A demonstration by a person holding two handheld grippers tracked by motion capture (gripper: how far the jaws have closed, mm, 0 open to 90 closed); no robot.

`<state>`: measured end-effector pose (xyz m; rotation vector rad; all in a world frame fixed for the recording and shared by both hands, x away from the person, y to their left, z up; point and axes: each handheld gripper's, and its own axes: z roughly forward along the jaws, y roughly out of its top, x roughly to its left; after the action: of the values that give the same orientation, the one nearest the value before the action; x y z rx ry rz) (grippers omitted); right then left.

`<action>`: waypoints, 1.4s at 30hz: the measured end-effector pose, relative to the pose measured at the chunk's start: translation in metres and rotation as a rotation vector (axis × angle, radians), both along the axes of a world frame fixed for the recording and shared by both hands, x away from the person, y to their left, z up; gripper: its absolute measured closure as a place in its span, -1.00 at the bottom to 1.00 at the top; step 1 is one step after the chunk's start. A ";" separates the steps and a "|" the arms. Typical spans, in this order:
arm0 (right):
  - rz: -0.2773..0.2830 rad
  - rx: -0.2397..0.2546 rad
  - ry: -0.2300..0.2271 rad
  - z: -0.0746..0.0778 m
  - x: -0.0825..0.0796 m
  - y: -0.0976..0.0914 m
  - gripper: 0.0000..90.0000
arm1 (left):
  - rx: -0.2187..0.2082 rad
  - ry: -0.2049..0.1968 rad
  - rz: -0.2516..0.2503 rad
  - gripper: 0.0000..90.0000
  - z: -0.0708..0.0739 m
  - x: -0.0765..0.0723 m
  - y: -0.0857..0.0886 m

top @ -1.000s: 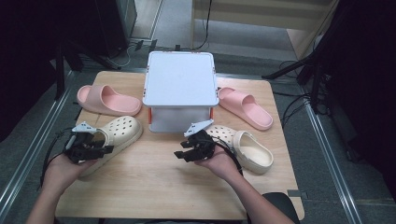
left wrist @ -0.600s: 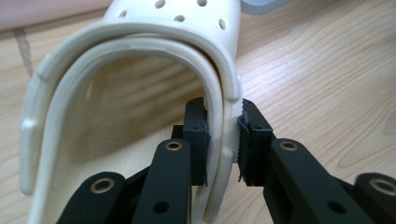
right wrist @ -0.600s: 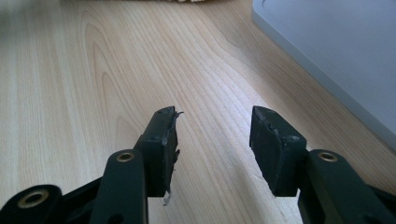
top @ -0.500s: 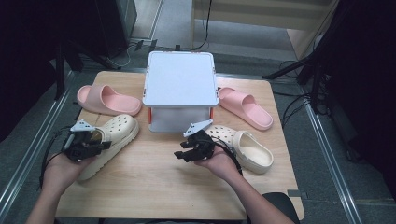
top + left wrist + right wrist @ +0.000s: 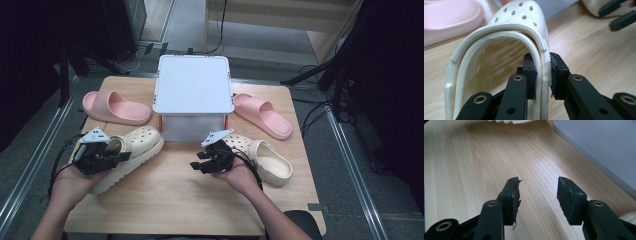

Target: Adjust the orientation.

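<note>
Left gripper (image 5: 543,75) clamped on the side rim of the cream clog (image 5: 499,37), at the left of the wooden surface (image 5: 175,200). Right gripper (image 5: 537,195) open, nothing between, just above the surface, beside the other cream clog (image 5: 265,160).

A cream perforated clog (image 5: 131,152), its heel rim pinched, tilts above the wooden table (image 5: 175,200) beside a pink slide (image 5: 116,107).

Bright even overhead light on the table (image 5: 200,200), dark surroundings, soft shadows, close foreground slightly blurred
</note>
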<state>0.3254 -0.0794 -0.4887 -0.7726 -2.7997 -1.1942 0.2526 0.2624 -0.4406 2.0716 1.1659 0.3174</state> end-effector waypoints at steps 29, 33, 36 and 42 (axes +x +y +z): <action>-0.135 0.014 -0.019 0.000 -0.020 -0.042 0.18 | 0.026 0.043 -0.305 0.71 -0.013 0.024 -0.093; -0.146 0.012 -0.019 0.000 -0.021 -0.044 0.18 | 0.038 0.050 -0.334 0.70 -0.017 0.023 -0.098; -0.143 0.010 -0.021 -0.001 -0.022 -0.044 0.18 | 0.040 0.072 -0.346 0.69 -0.022 0.022 -0.099; -0.139 0.008 -0.018 -0.001 -0.022 -0.042 0.18 | 0.036 0.097 -0.367 0.46 -0.026 0.021 -0.099</action>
<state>0.3031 -0.1216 -0.4898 -0.9750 -2.7941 -1.2366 0.2737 0.1634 -0.4668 2.3016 0.8139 0.0630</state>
